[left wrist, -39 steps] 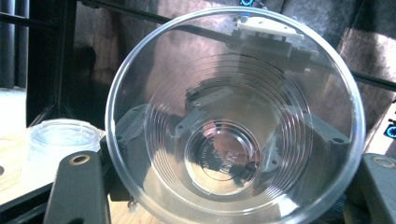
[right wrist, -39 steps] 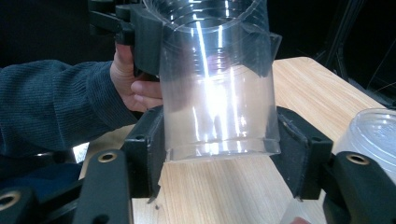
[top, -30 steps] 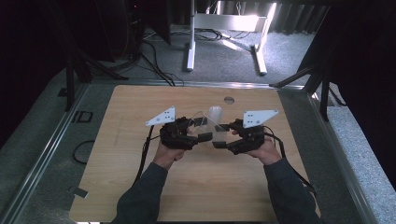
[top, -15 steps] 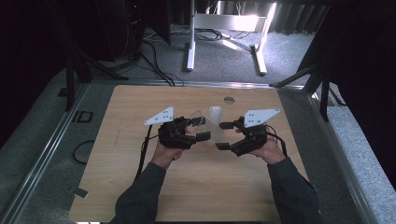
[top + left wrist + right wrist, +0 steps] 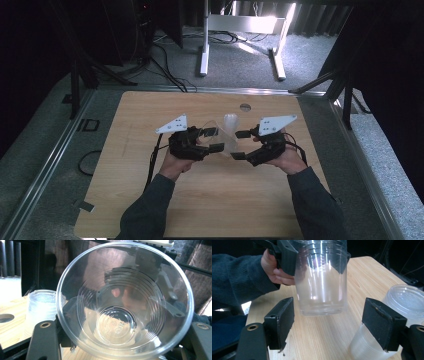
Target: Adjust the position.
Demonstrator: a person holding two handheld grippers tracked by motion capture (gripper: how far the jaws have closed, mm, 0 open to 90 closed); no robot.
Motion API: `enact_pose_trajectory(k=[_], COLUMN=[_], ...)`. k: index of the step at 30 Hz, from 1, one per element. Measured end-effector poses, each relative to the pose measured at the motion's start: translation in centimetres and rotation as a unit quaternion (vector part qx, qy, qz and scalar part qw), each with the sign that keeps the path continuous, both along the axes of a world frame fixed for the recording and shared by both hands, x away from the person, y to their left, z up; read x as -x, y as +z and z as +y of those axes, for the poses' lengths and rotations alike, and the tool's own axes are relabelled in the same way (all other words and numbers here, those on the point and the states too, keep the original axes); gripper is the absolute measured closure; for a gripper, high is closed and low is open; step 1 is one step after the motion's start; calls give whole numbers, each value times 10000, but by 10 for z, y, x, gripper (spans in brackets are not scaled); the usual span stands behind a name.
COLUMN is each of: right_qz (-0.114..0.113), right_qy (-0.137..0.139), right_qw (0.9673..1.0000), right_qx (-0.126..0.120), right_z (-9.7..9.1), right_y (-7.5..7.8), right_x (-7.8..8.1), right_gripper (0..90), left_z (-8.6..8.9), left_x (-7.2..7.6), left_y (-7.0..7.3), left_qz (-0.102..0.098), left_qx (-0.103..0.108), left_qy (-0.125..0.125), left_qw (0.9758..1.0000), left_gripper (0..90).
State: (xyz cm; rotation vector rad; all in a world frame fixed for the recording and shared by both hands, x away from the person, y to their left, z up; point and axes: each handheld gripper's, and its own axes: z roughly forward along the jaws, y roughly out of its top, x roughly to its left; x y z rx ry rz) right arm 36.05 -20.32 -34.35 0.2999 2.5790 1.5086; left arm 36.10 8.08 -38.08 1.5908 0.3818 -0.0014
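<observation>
The clear plastic cup (image 5: 223, 138) is hanging above the worktop (image 5: 150, 120) in the high view, clamped by the left tongs (image 5: 212, 142); the right tongs (image 5: 242, 145) are standing apart, having just narrowed slightly, with nothing between them. In the left gripper view its mouth is facing the camera. In the right gripper view, a frosted cup stack (image 5: 387, 322) is standing beside it.

Dim room in the high view, with bright light spilling across the floor (image 5: 250, 30) at twelve o'clock and the table (image 5: 150, 210) evenly, softly lit. In the left gripper view the clear cup (image 5: 125, 300) catches mottled reflections, and there's washed-out glare at nine o'clock. In the right gripper view white streaks run down the cup wall, the near jaws are soft, and the backdrop is black.
</observation>
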Motion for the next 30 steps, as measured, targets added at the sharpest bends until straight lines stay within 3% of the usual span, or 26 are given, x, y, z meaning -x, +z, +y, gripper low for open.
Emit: enact_pose_trajectory(k=[11, 20, 30], right_qz=[-65, -77, -53], right_qy=[-123, -82, 13], right_qw=[9992, 9968, 9950], right_qx=[380, 786, 993], right_z=[8, 19, 28], right_y=[-7, -16, -23], right_x=[0, 2, 2], right_gripper=[273, 273, 313], left_z=[-5, -9, -14], left_x=[0, 0, 2], left_y=[-3, -3, -2], left_qz=[52, 71, 43], left_qx=[-464, -667, -822], left_qy=[82, 8, -92], left_qw=[9989, 9977, 9966], left_gripper=[313, 314, 315])
